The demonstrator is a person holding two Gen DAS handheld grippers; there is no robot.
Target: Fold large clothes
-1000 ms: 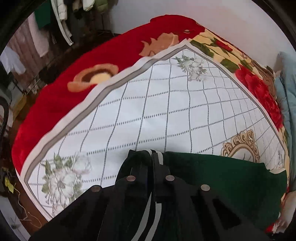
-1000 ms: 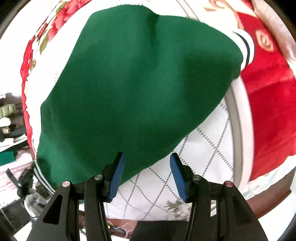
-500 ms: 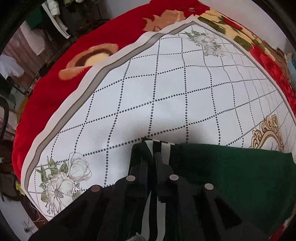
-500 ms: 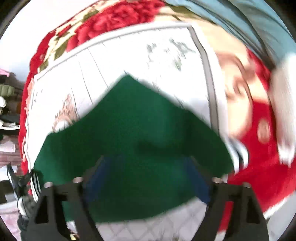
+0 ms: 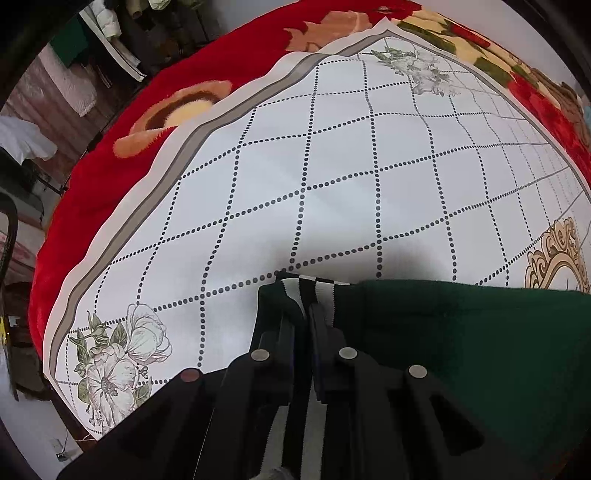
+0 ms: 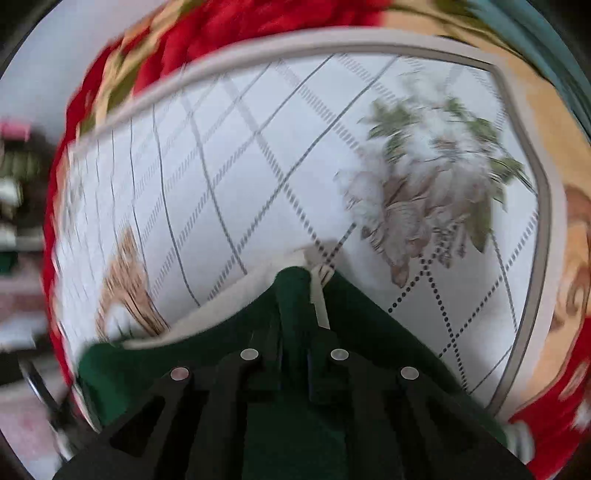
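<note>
**Green garment pinched at two points over the patterned sheet**

While both claws point steeply down at the bed, the green garment (image 5: 461, 332) hangs between them, filling the lower right of the left wrist view and the lower middle of the right wrist view (image 6: 369, 332). Its striped black-and-white trim (image 5: 306, 291) sits at the tip of the left claw (image 5: 306, 314), whose jaws are clamped together on that edge of the fabric, low in the middle of the frame. In the right wrist view, which is blurred, the right claw (image 6: 301, 325) has just been closing, and green cloth is now pinched between its jaws, rising to a peak at their tips; a pale strip (image 6: 319, 299) runs along the fold there, and I cannot tell what it is.

Under the garment lies a white sheet (image 5: 332, 166) printed with a dotted diamond grid, a grey border, flower sprays (image 5: 118, 362) at the lower left and upper right corners of the left view, and a gold ornament (image 5: 557, 254) at the right edge. Beneath the sheet spreads a red blanket (image 5: 110, 177) with tan and floral motifs, covering the bed across the upper left. Hanging clothes (image 5: 110, 33) show in the upper left corner beyond it.
</note>
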